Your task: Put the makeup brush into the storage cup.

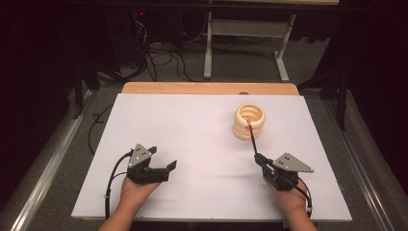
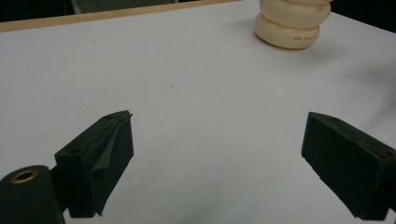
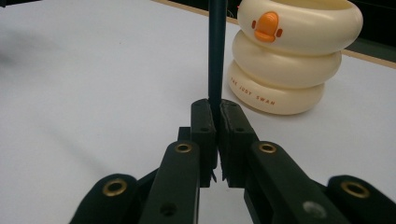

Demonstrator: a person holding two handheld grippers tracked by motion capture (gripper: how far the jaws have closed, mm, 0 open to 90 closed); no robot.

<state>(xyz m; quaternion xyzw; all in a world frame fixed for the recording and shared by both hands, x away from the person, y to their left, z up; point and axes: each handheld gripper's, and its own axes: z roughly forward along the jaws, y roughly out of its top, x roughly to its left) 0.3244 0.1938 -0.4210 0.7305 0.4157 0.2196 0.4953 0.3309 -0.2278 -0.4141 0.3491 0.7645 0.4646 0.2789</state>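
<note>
Cream-coloured holder [image 1: 249, 121], three stacked rounded rings with an orange duck bill on the top ring, stands upright on the white worktop [image 1: 202, 144], far right part, near the back wooden edge [image 1: 210, 88]. Small lettering runs along its bottom ring in the right gripper view.

Right tongs [image 1: 260, 159]: pressed together, pinching a thin dark pen [image 1: 252, 139] by its lower end. Right gripper view shows the pen [image 3: 216, 51] clamped between the two black pads, rising straight up from them just left of the holder [image 3: 292, 60]. From the high view the pen slants up and away from the tongs toward the holder; its far end sits at the holder's near rim by the orange bill. Can't tell whether the tip touches the rim or is inside it.

Left tongs [image 1: 163, 159]: spread wide, nothing between them. They sit low over the near left part of the worktop, well apart from the holder. Left gripper view confirms bare white surface between both pads, with the holder [image 2: 289, 25] far off at top right.

Both hands come in from the near edge, cables trailing from each gripper.
</note>
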